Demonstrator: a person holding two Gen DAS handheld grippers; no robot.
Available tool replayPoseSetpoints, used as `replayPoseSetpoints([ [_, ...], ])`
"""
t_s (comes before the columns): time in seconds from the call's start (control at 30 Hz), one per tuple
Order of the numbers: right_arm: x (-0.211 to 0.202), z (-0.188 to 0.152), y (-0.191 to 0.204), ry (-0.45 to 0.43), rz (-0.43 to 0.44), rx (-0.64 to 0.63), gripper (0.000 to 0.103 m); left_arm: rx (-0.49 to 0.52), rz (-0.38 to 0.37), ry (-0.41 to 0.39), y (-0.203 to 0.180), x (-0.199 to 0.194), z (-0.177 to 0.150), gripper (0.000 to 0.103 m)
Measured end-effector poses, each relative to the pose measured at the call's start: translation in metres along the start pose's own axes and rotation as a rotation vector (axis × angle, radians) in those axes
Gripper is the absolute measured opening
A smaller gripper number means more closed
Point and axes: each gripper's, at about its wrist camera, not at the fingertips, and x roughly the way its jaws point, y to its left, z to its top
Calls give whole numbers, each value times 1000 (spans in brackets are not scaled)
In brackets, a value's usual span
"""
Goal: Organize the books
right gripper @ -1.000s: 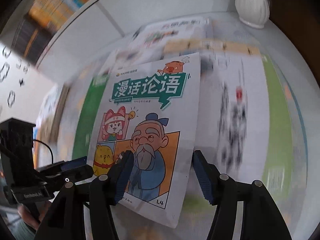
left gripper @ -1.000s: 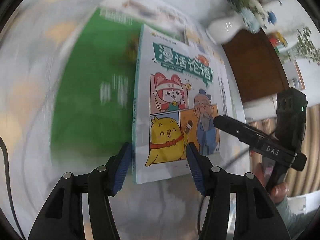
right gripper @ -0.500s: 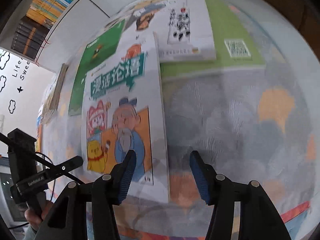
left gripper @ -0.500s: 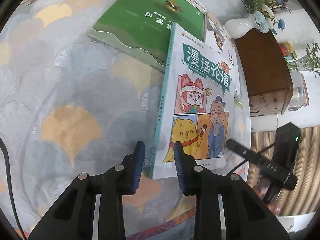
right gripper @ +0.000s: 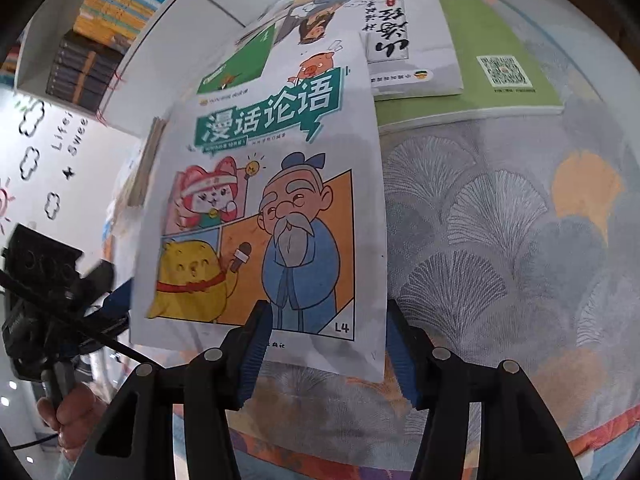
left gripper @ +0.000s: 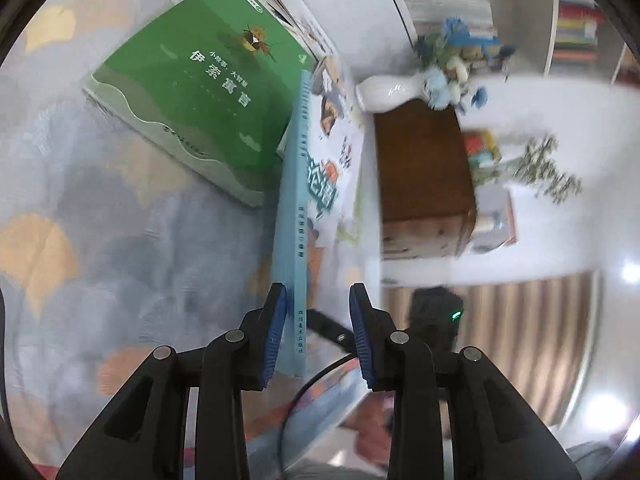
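Left gripper (left gripper: 318, 330) straddles comic book (right gripper: 276, 208) spine; right pad contact unclear

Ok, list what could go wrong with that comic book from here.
1. The left gripper has just been closing with the spine of the comic book between its jaws, but a gap shows beside one pad. The hold may be loose, and the tilted book could drop onto the cloth.
2. The comic book's far end runs close by a corner of the green book; swinging it may knock that one.
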Motion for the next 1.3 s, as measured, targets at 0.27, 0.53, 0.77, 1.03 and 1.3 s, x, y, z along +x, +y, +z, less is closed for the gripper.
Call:
replayPoseSetpoints([
  [0.27, -10, -7, -16, -6, 53, 42, 56, 171, 340, 10, -15, 37, -4, 28],
  [0.53, -19, -3, -33, 30, 91, 78, 56, 54, 186, 22, -6, 43, -5, 26],
  [0.77, -32, -2, -93, 33, 301, 300, 56, -175, -105, 70, 8, 44, -7, 26],
  [1.03, -29, -6, -118, 21, 442, 393, 57, -268, -227, 119, 5, 55, -8, 26],
  [1.3, -38, -7, -93, -29, 345, 260, 36, -92, 73, 107, -11, 54, 0, 26],
])
